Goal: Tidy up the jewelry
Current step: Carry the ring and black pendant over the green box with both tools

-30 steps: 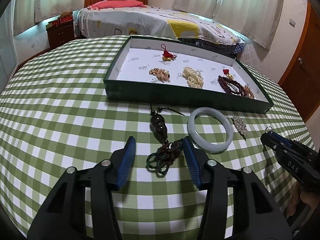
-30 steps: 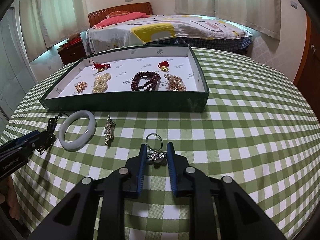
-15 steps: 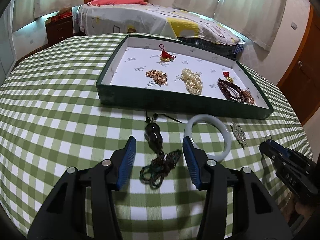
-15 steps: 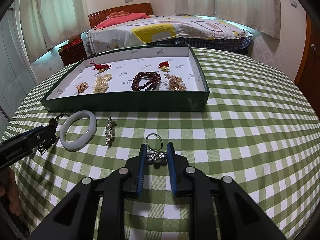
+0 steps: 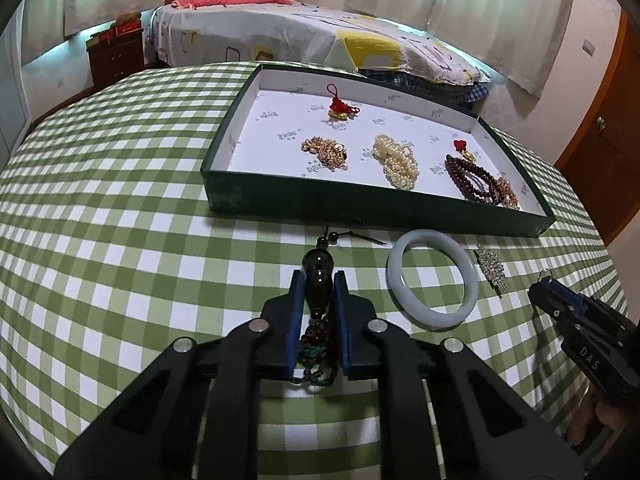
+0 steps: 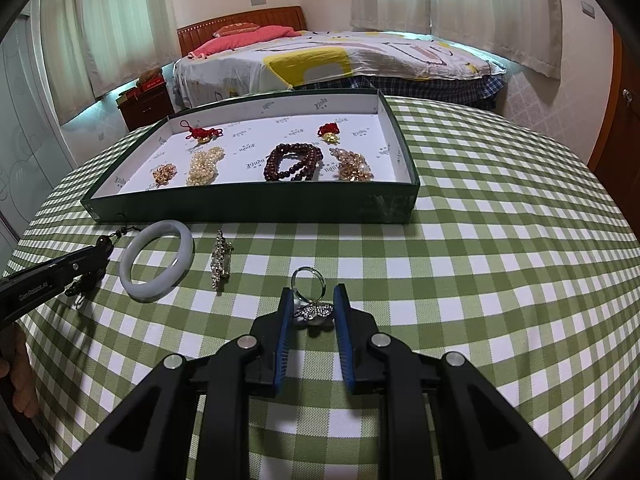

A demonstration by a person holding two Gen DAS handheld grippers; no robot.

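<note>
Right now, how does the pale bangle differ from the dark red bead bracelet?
The pale bangle is one smooth, solid, whitish ring; the dark red bead bracelet is a string of round beads lying in loops. The bangle lies on the checked tablecloth outside the green tray; the bead bracelet lies inside it. The bangle lies apart from other pieces; the bead bracelet has a gold-toned piece close beside it. Neither is held by a gripper.

Both views sit low over the table (image 5: 120, 208), each looking forward along its own fingers toward the tray (image 5: 360, 200) and the bed (image 5: 304, 36) behind. The left camera looks from the tray's left end, the right from its right end. They share the tray (image 6: 256, 204), the bangle (image 5: 432, 284) (image 6: 157, 260) and each other's gripper at the frame edge.
</note>
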